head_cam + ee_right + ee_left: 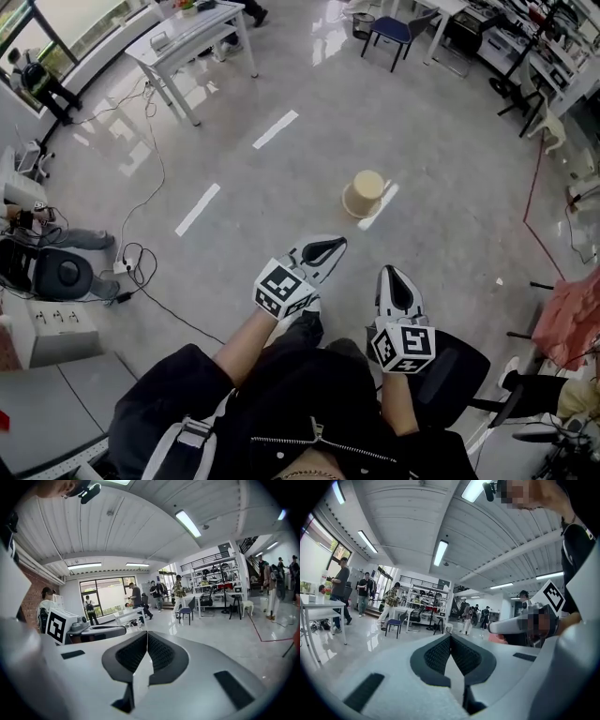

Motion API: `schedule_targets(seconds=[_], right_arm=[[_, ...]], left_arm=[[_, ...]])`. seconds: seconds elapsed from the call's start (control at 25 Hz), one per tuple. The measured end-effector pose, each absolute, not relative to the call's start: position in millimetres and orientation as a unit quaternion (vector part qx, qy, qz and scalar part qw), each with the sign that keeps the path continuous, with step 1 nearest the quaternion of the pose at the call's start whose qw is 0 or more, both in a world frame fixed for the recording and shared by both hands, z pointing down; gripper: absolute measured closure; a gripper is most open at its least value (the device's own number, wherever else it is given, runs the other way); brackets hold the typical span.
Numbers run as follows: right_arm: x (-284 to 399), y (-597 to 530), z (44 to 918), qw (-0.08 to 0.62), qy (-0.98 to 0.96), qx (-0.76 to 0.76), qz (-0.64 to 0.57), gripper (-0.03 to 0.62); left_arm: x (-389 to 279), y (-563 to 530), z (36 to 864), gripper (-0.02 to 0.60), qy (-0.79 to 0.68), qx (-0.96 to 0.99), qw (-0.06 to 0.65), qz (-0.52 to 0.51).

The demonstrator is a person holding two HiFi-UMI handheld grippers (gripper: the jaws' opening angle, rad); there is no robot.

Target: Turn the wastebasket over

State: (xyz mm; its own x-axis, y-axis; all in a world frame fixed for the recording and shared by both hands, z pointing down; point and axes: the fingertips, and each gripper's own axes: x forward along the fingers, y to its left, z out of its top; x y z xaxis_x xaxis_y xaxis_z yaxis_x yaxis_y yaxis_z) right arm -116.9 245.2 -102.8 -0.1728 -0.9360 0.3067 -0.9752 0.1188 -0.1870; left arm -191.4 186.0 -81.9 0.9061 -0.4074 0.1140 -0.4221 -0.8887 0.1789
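A small beige wastebasket [363, 194] stands upside down on the grey floor, its wider rim down, beside a white floor stripe. My left gripper [339, 244] is held in front of my body, shut and empty, pointing toward the basket but well short of it. My right gripper [388, 272] is beside it, also shut with nothing between its jaws. In the left gripper view the left gripper [450, 635] has its jaws pressed together, and the right gripper's marker cube [553, 596] shows at right. The right gripper [147, 633] looks shut too. The basket is hidden in both gripper views.
A white table [192, 37] stands far left, a blue chair [391, 32] at the far middle. Cables [141, 258] trail over the floor at left, near a power strip. A red cord [532, 197] runs at right. A dark chair [466, 370] sits close by my right side. Several people stand in the room.
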Motion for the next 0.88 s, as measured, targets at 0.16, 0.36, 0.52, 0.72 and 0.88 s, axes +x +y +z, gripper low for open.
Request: schedule_targets(seconds=[0.16,0.36,0.52,0.72,0.88], right_arm=[[-117,218,-96,0.062,-0.737,0.649,0.178,0.582],[-95,185,-93,0.065,-0.731,0.653,0.185,0.582],[-76,167,-86,0.068,-0.726,0.656,0.195,0.582],[-53,130,-76,0.065,-0.73,0.648,0.205,0.582],[-26,93,-74,0.061,-0.736,0.642,0.207,0.582]], left_arm=[[-192,154,-76,0.577,-0.206,0.972,0.101,0.039],[-176,120,-67,0.577,-0.206,0.971,0.113,0.048],[-159,103,-59,0.576,-0.204,0.97,0.12,0.055],[-137,70,-52,0.577,-0.211,0.968,0.122,0.066],[-115,32,-47,0.577,-0.219,0.966,0.12,0.073]])
